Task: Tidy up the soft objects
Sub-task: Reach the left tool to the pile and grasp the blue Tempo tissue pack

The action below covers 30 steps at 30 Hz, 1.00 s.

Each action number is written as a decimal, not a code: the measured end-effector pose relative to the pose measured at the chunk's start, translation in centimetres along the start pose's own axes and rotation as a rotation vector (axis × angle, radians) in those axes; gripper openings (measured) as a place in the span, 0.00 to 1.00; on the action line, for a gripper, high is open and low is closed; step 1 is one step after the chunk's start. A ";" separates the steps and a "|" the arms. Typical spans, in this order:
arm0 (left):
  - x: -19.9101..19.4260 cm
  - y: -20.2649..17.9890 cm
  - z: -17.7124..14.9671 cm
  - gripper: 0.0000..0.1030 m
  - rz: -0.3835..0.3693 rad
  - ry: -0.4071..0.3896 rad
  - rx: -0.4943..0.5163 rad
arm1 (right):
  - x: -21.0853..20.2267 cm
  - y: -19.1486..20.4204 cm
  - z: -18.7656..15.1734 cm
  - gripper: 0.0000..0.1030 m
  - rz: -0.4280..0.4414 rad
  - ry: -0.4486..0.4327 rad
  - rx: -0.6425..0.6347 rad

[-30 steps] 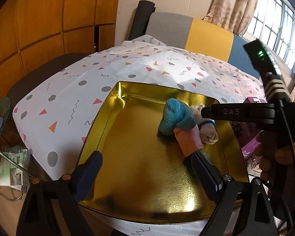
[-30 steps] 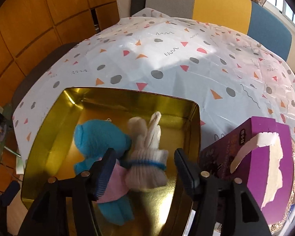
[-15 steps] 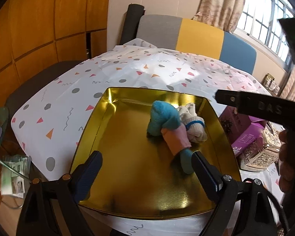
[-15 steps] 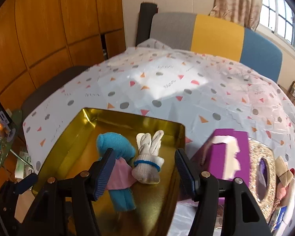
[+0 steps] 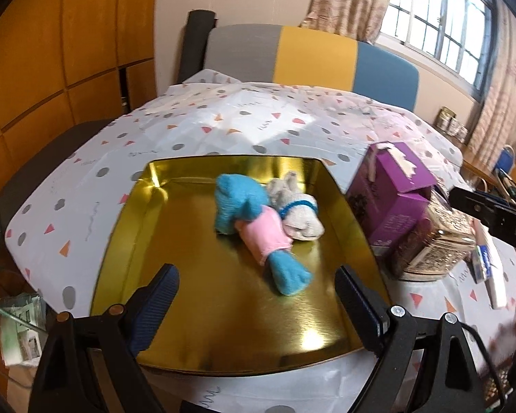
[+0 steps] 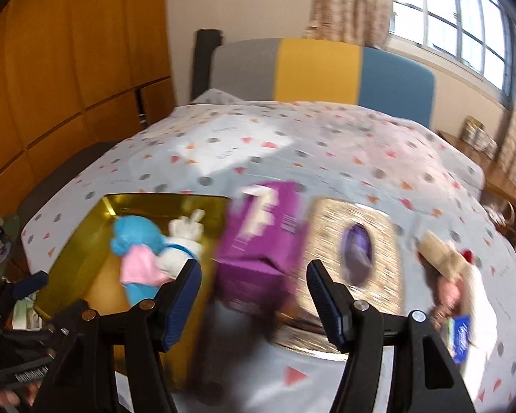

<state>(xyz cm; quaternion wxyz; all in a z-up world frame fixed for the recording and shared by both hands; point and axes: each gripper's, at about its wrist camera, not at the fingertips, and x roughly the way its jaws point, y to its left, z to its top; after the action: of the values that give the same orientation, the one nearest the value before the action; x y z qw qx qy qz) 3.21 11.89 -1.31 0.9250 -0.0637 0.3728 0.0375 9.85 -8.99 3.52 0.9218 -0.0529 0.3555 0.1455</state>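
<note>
A worktop (image 5: 196, 130) under a white cloth dotted with triangles stands before a grey, yellow and blue chair back (image 5: 313, 55), wood panelling and a curtained window. The blue-and-pink soft toy (image 5: 254, 220) and cream toy (image 5: 299, 213) lie touching in the gold tray (image 5: 127, 227). Left tongs (image 5: 258, 309) and right tongs (image 6: 254, 296) both gape, empty.

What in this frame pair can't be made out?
- Right wrist view: motion blur smears the purple box and the items at far right.
- Left wrist view: the white rolled sock is partly hidden behind the blue-and-pink bundle.
</note>
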 end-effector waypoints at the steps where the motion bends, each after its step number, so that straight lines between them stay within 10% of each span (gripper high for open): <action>1: 0.0 -0.3 0.0 0.90 -0.007 0.000 0.004 | -0.3 -1.0 -0.3 0.63 -0.017 0.000 0.016; 10: 0.3 -3.7 0.3 0.90 -0.092 0.023 0.072 | -3.8 -11.3 -3.7 0.63 -0.185 0.007 0.211; 30: -1.1 -21.0 1.9 0.87 -0.550 0.070 0.481 | -12.7 -26.7 -11.0 0.63 -0.444 -0.018 0.652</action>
<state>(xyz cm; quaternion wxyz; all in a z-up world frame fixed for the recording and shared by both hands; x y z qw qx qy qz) 6.15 -8.68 2.72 0.8757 0.0564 0.3713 -0.3036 2.04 -39.53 3.73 0.9024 0.1682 0.3549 -0.1775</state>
